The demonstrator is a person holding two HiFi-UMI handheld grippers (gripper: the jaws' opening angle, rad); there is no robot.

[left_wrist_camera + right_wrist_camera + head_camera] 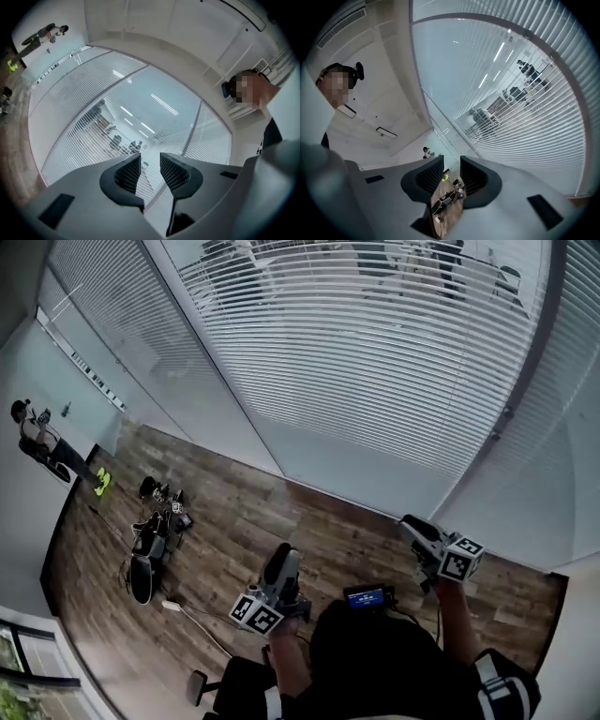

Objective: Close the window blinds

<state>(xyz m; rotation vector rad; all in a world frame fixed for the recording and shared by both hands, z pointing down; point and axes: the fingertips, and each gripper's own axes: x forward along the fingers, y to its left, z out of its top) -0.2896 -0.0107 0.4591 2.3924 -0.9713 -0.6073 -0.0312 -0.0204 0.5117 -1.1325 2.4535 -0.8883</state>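
Note:
White slatted blinds [375,343] hang across a glass wall ahead; their slats are tilted open, and a room with chairs shows through them. A dark mullion [525,362] runs down the glass on the right. My left gripper [281,557] is held low over the wooden floor, well short of the blinds. My right gripper [412,524] is a little higher, close to the bottom of the blinds. In the left gripper view the blinds [84,112] fill the scene, and the left gripper [150,176] has a narrow gap with nothing in it. The right gripper [451,176] looks the same, with the blinds [525,108] to its right.
A person [37,442] stands far left by the wall. Dark equipment [155,535] and a yellow-green object [101,482] lie on the wooden floor [244,512]. A small device with a blue screen [367,596] hangs at my chest. A chair [220,685] sits behind me on the left.

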